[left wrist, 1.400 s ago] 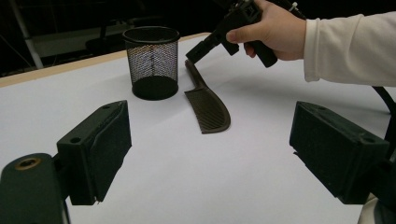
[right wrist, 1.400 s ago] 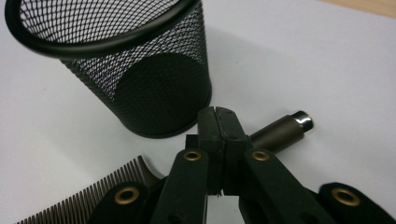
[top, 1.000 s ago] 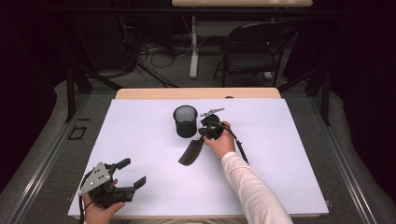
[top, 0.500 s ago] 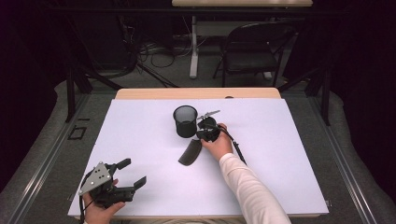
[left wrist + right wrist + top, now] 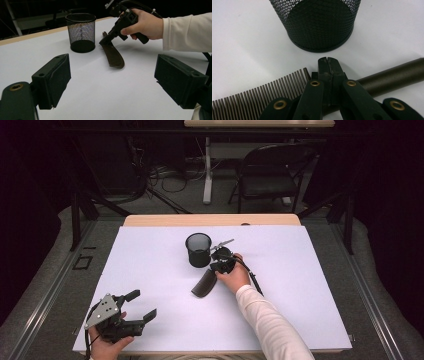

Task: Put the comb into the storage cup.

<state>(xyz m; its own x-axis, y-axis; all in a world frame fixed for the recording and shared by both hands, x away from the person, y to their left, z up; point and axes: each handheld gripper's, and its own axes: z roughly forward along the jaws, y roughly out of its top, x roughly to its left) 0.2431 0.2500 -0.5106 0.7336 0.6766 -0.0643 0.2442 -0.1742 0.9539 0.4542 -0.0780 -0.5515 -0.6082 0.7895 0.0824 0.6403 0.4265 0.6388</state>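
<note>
The right gripper point(image 5: 328, 72), jaws clamped on a dark comb point(image 5: 257, 101), points at the mesh cup point(image 5: 317, 22) just beyond.

A lab or studio recording space: black curtains point(image 5: 30, 195), a white-covered tabletop point(image 5: 310, 285), loose floor cables point(image 5: 160, 175) (tangled), and a folding chair point(image 5: 272, 170) behind.
</note>
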